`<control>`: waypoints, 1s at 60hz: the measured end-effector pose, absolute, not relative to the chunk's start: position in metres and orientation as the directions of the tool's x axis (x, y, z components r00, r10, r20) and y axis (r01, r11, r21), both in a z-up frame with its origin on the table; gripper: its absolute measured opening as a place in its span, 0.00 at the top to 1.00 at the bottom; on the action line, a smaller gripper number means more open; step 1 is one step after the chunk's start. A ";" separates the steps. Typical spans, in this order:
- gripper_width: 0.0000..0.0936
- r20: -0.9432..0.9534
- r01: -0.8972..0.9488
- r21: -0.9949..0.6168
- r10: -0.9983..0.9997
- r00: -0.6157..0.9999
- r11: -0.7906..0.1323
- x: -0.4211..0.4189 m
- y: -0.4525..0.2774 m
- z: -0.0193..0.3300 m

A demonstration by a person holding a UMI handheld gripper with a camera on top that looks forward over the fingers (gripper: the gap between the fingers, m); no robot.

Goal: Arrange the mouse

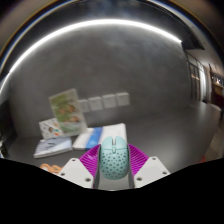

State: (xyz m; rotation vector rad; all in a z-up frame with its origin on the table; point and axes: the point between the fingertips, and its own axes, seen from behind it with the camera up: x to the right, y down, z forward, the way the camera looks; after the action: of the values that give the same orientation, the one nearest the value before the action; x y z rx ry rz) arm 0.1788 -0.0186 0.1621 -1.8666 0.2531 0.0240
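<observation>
Perforated oval mouse (113, 160) between jaws

Gripper (113, 165) fingers are flanking a pale teal mouse (113, 160); the magenta pads (91, 160) are lying against both its sides, appearing to grip it. Just ahead of the fingers a white sheet (112, 134) is lying on the grey table (160, 115). Ahead and left, illustrated books (60, 125) are lying and standing. Further ahead, small white cards (103, 102) are sitting in a row.

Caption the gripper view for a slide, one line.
Claw shut on a mint perforated mouse above a grey table, with books beyond.
</observation>
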 end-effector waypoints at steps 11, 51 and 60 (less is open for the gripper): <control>0.58 -0.150 -0.133 -0.960 0.051 0.987 -0.247 -0.001 -0.018 0.197; 0.28 0.028 0.018 -0.837 -0.010 1.000 -0.548 -0.105 0.001 -0.009; 0.09 -0.097 -0.054 -0.833 0.049 0.994 -0.551 -0.113 -0.042 0.010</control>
State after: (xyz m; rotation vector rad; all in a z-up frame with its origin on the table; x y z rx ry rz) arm -0.1134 -0.0423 0.0104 -2.1501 0.0036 0.1337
